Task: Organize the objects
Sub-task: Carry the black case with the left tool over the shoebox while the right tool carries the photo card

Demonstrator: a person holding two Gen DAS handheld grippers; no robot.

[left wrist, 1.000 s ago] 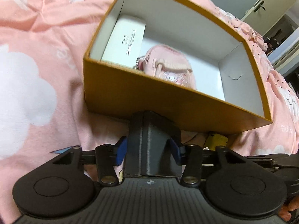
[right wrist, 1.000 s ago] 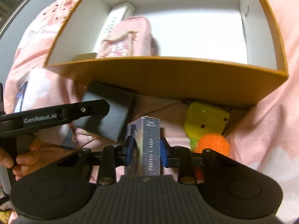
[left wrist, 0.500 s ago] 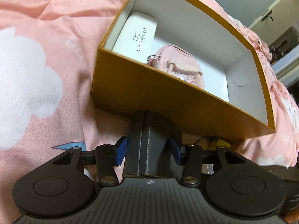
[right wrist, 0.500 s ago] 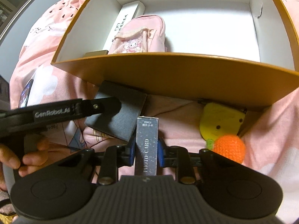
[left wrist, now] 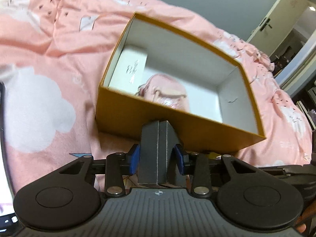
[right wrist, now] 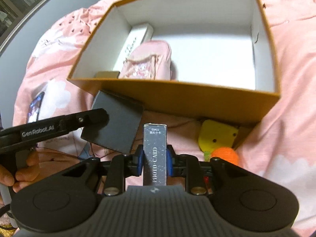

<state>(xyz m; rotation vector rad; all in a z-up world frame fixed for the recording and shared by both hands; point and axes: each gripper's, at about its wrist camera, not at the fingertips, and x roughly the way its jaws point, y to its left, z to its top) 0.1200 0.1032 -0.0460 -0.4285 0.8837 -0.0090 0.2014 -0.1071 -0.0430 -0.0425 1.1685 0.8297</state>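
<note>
**Both grippers loaded before the open box**

The dark grey flat cardboard case (left wrist: pixel 158 152) sits clamped in the left gripper (left wrist: pixel 158 156), whose jaws have just been closing on it. The right gripper (right wrist: pixel 154 162) pinches a silvery "PHOTO CARD" box (right wrist: pixel 155 154). Just ahead of both stands the orange-walled, white-lined cardboard box (right wrist: pixel 189 96), holding a pink pouch (right wrist: pixel 150 61) and a white carton (right wrist: pixel 136 41).

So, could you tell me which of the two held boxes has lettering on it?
The silver box in the right gripper, printed "PHOTO CARD"; the black box in the left gripper is plain.
</note>
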